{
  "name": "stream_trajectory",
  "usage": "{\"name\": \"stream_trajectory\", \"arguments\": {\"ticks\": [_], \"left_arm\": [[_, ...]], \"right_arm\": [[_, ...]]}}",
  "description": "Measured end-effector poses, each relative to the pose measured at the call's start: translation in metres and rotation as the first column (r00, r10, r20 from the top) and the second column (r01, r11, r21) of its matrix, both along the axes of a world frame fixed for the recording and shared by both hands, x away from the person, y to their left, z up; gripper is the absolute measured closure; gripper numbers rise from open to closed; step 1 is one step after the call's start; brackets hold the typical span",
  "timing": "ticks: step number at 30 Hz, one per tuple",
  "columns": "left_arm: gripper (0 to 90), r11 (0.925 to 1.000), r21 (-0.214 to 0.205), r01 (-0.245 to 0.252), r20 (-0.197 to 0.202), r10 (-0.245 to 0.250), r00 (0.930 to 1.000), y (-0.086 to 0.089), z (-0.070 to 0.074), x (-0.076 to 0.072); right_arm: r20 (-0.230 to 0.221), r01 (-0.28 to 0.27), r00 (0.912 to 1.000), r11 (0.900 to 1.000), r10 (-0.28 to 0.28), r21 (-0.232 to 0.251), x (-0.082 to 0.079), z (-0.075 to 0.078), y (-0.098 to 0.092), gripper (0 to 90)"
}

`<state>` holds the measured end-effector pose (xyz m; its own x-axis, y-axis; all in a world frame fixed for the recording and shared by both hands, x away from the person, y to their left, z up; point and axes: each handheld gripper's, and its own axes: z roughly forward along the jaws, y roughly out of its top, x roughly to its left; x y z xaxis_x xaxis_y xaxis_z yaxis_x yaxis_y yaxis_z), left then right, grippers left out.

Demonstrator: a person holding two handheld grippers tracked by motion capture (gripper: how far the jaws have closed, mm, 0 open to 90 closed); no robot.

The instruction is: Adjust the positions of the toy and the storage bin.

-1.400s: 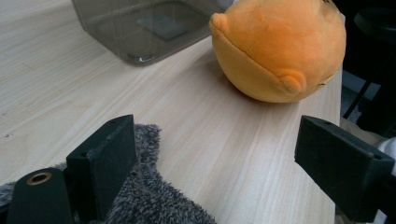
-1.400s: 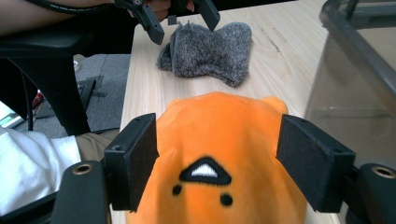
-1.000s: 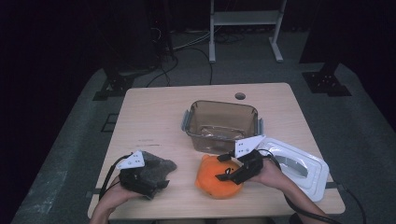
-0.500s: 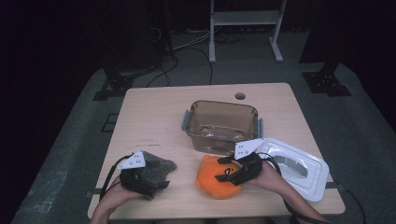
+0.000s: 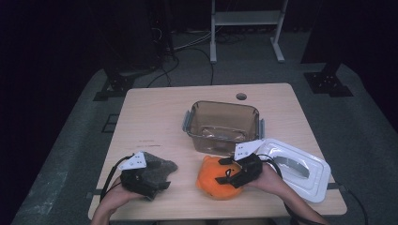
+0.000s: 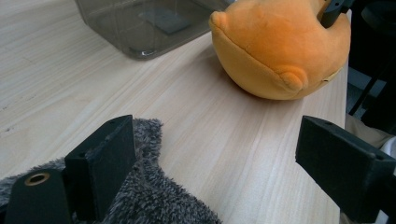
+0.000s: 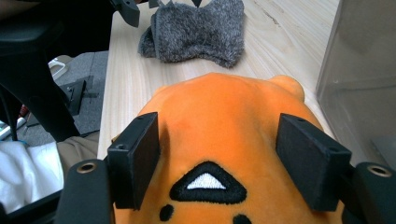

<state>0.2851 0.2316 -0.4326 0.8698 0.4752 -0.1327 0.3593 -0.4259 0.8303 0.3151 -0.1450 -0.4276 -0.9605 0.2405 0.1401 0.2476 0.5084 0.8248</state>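
Right tongs (image 5: 233, 174) low over orange plush toy (image 5: 217, 179), jaws just widened astride it, left tongs (image 5: 151, 186) wide beside grey plush (image 5: 157, 169)

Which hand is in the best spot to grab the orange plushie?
Right. The right claw already straddles the orange plushie, its jaws having just opened wider. The left claw sits open over the grey plushie, farther away.

The left gripper (image 6: 224, 163) hangs low over a pale wooden bench (image 6: 56, 79), its two black fingers (image 6: 100, 163) spread wide; one rests against a grey furry toy (image 6: 154, 200) at the near edge. Beyond lie an orange plush toy (image 6: 275, 51) and a clear plastic container (image 6: 149, 23), just beside each other.
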Motion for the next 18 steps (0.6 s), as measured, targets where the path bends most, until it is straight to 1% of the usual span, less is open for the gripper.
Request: {"name": "stream_trajectory", "arguments": {"ticks": [5, 11, 18], "left_arm": [[11.6, 1.0000, 0.000, 0.002, 0.001, -0.002, 1.0000, -0.0003, 0.0000, -0.0001], [11.6, 1.0000, 0.001, 0.001, 0.000, -0.001, 1.0000, -0.0006, -0.0001, -0.0001], [11.5, 1.0000, 0.003, 0.002, -0.001, -0.002, 1.0000, -0.0008, -0.0002, -0.0001]], "right_arm": [[0.006, 0.010, 0.9999, 0.9999, -0.010, -0.010, -0.0002, -0.0001, 0.0011, 30.7], [0.001, 0.019, 0.9998, 0.9996, -0.019, -0.021, -0.0004, -0.0002, 0.0010, 37.1], [0.004, 0.010, 0.9999, 0.9994, -0.010, -0.033, -0.0010, 0.0006, 0.0013, 49.4]]}}
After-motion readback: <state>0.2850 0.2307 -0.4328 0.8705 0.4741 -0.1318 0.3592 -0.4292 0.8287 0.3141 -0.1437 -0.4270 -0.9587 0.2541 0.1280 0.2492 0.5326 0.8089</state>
